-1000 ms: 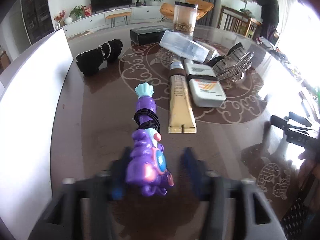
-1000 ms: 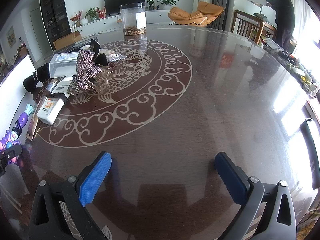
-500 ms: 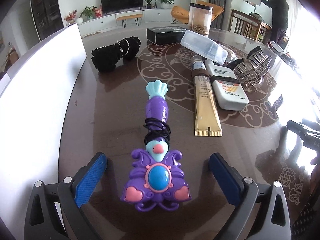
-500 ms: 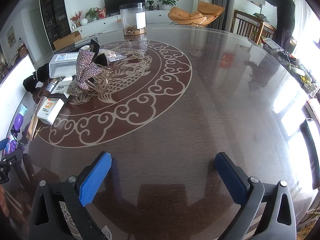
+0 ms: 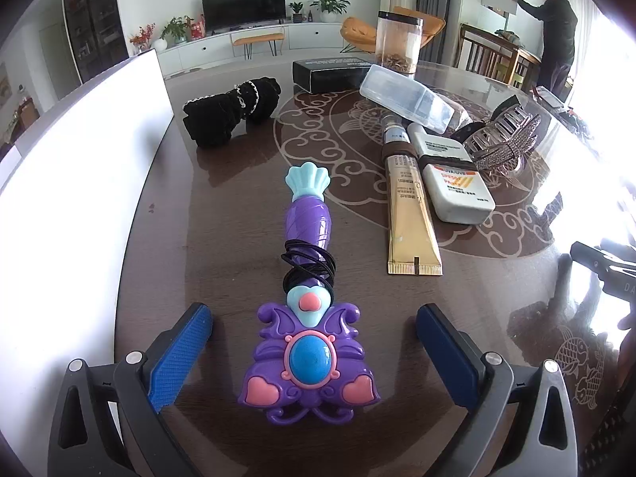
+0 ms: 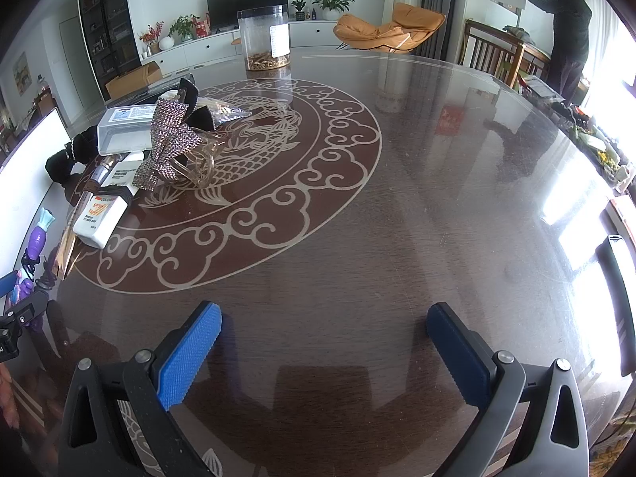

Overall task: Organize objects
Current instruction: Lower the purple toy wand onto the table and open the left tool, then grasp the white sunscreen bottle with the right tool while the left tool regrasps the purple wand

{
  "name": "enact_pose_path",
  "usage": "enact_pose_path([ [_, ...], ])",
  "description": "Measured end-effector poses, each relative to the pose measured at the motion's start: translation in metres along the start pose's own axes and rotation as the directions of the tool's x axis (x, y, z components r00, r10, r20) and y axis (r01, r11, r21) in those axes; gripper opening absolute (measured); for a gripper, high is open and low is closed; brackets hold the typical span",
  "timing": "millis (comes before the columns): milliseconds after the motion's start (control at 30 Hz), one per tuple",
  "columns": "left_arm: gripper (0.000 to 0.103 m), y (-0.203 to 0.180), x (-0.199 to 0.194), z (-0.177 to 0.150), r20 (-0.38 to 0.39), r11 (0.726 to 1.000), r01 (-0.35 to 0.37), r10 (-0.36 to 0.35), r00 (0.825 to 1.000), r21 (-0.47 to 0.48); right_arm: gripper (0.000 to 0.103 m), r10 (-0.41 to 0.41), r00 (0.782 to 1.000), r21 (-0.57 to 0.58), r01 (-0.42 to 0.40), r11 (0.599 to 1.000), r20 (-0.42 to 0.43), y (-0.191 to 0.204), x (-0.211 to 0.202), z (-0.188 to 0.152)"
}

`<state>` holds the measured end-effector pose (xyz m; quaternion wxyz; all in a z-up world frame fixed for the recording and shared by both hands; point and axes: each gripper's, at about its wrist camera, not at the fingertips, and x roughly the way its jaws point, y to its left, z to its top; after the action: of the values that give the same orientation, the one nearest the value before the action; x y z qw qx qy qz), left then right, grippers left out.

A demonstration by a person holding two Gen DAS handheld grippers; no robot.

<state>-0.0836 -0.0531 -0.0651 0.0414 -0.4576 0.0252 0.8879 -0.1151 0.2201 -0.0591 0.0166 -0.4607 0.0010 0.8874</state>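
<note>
My left hand-held gripper (image 5: 314,353) stands fully open, pads clear of the purple butterfly wand (image 5: 308,310) lying flat between them on the desk (image 5: 222,214); black hair ties (image 5: 309,268) wrap its handle. My right hand-held gripper (image 6: 324,351) is open, empty.

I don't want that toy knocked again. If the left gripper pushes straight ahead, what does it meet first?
Likely the purple toy wand: its butterfly head lies between the open left gripper, handle pointing away. Depth is hard to judge.
</note>
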Motion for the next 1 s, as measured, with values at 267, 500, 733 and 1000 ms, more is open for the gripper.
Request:
enact_pose_path([
  [267, 0.103, -0.001, 0.000, 0.000, 0.002, 1.000, -0.003, 0.003, 1.000, -0.002, 0.103, -0.005, 1.000, 0.019, 0.005, 1.000, -0.007, 0.000, -0.002, -0.001],
  [500, 0.103, -0.001, 0.000, 0.001, 0.003, 1.000, -0.005, 0.005, 1.000, -0.005, 0.100, 0.366, 0.930, 0.086, -0.363, 0.928, -0.019, 0.076, -0.014, 0.033],
  [733, 0.103, -0.001, 0.000, 0.000, 0.003, 1.000, -0.003, 0.003, 1.000, -0.005, 0.071, 0.281, 0.950, -0.003, -0.284, 0.959, -0.140, 0.151, 0.034, 0.082],
  [1000, 0.103, -0.001, 0.001, 0.001, 0.000, 1.000, 0.010, -0.010, 1.000, 0.001, 0.050, 0.296, 0.941, -0.101, -0.314, 0.944, -0.162, 0.118, 0.005, 0.040],
])
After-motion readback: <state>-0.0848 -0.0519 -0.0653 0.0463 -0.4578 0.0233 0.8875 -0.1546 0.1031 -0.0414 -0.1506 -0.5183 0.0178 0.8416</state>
